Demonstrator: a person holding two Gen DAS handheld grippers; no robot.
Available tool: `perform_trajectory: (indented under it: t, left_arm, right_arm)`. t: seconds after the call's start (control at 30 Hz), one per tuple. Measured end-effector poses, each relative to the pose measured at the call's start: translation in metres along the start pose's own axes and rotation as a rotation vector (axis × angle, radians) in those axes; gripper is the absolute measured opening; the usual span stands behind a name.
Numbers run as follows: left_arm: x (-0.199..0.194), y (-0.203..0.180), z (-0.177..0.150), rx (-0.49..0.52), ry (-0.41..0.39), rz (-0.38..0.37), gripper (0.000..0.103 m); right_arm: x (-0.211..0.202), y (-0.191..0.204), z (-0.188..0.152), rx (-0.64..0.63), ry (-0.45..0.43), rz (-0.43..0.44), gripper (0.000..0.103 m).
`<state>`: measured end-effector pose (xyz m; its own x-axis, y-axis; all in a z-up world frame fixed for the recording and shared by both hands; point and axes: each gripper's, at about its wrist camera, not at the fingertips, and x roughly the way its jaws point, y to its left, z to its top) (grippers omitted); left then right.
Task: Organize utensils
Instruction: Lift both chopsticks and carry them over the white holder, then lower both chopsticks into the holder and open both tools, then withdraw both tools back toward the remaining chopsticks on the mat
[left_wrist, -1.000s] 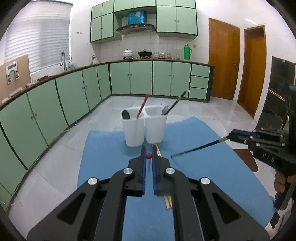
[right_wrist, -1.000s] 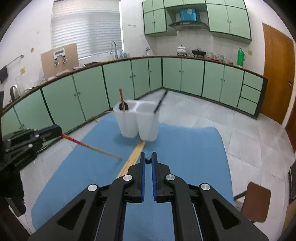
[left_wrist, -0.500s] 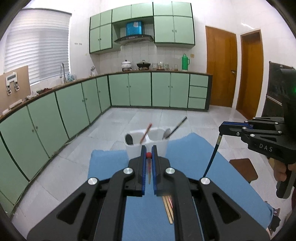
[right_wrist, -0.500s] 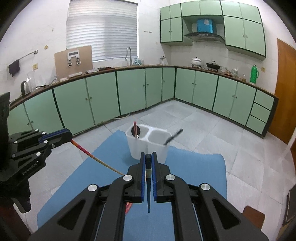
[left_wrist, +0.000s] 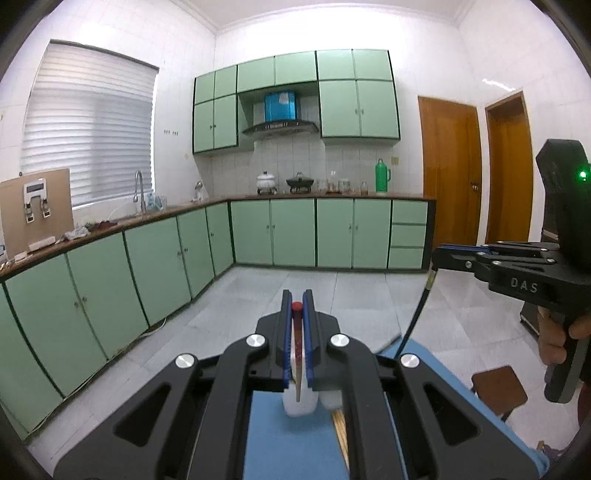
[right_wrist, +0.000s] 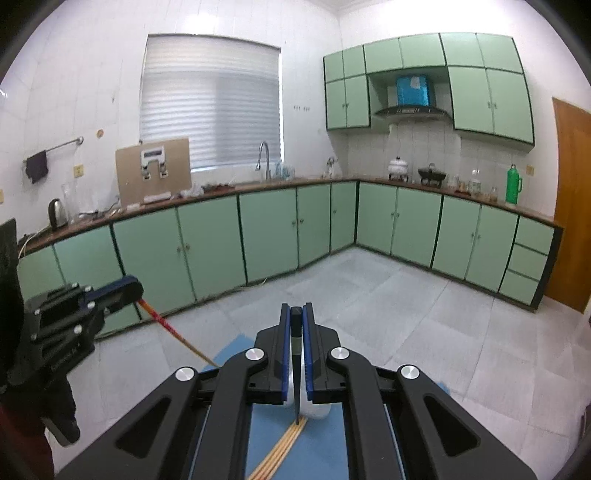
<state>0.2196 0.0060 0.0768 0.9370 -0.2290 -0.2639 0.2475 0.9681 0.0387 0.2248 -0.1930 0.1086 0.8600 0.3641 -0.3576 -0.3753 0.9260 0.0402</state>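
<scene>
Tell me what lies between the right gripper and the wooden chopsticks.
Right wrist view: only the black chopstick that the right gripper holds, hanging tip-down toward the wooden chopsticks.

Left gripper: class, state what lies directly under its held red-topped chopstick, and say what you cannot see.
Under the red-topped chopstick held by the left gripper sits the white utensil holder on the blue mat. The gripper body covers the holder's rim and contents.

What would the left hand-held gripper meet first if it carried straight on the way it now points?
Probably nothing nearby: the left hand-held gripper points over open floor toward the green base cabinets. The white holder sits below that line; depth is uncertain.
</scene>
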Motion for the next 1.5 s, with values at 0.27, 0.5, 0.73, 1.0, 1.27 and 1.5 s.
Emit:
perform_trajectory:
  t: [0.27,0.5,0.73,1.0,1.27,1.5]
  left_arm:
    - [0.060,0.001,0.016,-0.019,-0.003,-0.032,0.005]
    - [0.116,0.005,-0.005,-0.035,0.068,-0.046,0.005]
    - [0.164,0.013,-0.029,-0.052,0.173,-0.065,0.006]
    - [0.155,0.024,-0.033,-0.067,0.167,-0.051,0.028]
    - [0.093,0.020,-0.038,-0.082,0.101,-0.014,0.043]
    - [0.047,0.003,-0.086,-0.097,0.148,0.002,0.056]
  right_arm:
    - [0.044,-0.016,0.025,0.008,-0.018,-0.039,0.006]
    - [0.092,-0.037,0.007,0.064,0.029,-0.039,0.006]
    - [0.123,-0.043,-0.016,0.089,0.096,-0.037,0.006]
    - [0.112,-0.055,-0.028,0.105,0.101,-0.066,0.020]
    - [0.055,-0.058,-0.047,0.099,0.037,-0.134,0.053]
    - [0.008,-0.043,-0.100,0.124,0.037,-0.168,0.074]
